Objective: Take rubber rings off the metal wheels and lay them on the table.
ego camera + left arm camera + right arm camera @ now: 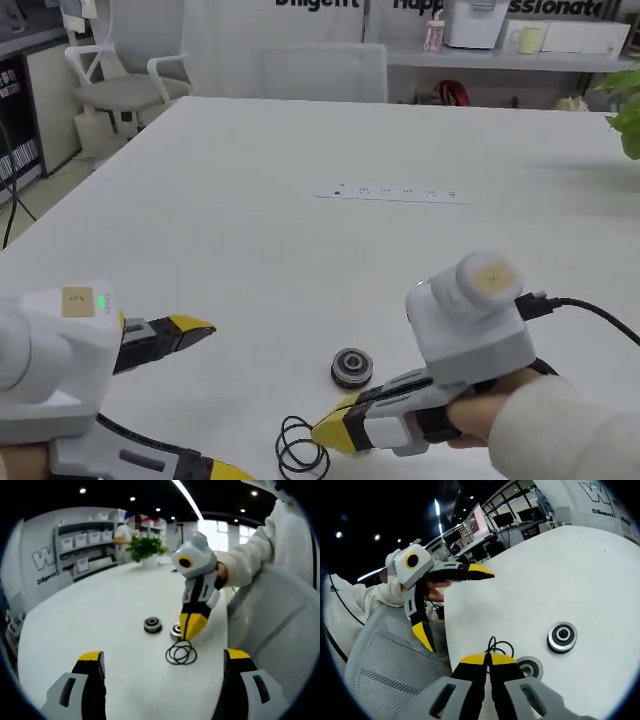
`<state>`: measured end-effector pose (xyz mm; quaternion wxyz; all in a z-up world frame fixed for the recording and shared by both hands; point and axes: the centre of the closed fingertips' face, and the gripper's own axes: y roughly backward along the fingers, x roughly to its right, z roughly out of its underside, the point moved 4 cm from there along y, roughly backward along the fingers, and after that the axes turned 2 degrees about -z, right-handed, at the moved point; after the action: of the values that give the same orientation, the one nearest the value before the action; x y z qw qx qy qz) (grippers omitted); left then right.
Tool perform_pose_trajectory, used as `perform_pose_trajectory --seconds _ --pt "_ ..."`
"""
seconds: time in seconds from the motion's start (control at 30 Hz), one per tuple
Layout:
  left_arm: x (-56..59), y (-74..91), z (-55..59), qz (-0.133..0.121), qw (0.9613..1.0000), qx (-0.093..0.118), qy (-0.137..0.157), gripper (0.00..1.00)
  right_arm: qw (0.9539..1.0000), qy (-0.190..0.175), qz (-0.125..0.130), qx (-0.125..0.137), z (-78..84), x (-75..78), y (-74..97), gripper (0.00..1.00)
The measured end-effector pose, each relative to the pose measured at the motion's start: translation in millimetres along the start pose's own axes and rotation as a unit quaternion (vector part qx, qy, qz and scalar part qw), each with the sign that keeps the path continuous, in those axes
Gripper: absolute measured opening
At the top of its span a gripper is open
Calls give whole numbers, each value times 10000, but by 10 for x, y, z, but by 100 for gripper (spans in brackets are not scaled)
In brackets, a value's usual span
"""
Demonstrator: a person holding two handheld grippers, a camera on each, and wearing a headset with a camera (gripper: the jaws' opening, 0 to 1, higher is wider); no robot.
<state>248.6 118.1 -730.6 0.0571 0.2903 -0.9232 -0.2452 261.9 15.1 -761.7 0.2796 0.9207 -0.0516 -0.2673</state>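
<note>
A metal wheel [351, 367] with a dark rubber rim lies on the white table [300, 220]. The left gripper view shows two wheels, one [153, 624] standing free and one [175, 630] partly behind the right gripper. Several thin black rubber rings [300, 447] [181, 653] [496, 644] lie in a loose pile near the front edge. My right gripper [322, 432] [190, 634] [488, 657] is shut, its yellow tips at the pile; I cannot tell if a ring is pinched. My left gripper [215, 400] [163, 657] [457, 607] is wide open, left of the pile, holding nothing.
A white power strip [393, 192] lies farther back on the table. Chairs [322, 72] stand along the far side and a green plant [628, 110] at the right edge. A grey mesh chair [280, 630] is close behind the front table edge.
</note>
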Motion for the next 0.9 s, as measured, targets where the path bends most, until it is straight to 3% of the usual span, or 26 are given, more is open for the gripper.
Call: perform_pose_trajectory --seconds 0.9 --pt "9 -7 21 26 10000 -40 36 100 9987 181 460 76 -30 182 65 3"
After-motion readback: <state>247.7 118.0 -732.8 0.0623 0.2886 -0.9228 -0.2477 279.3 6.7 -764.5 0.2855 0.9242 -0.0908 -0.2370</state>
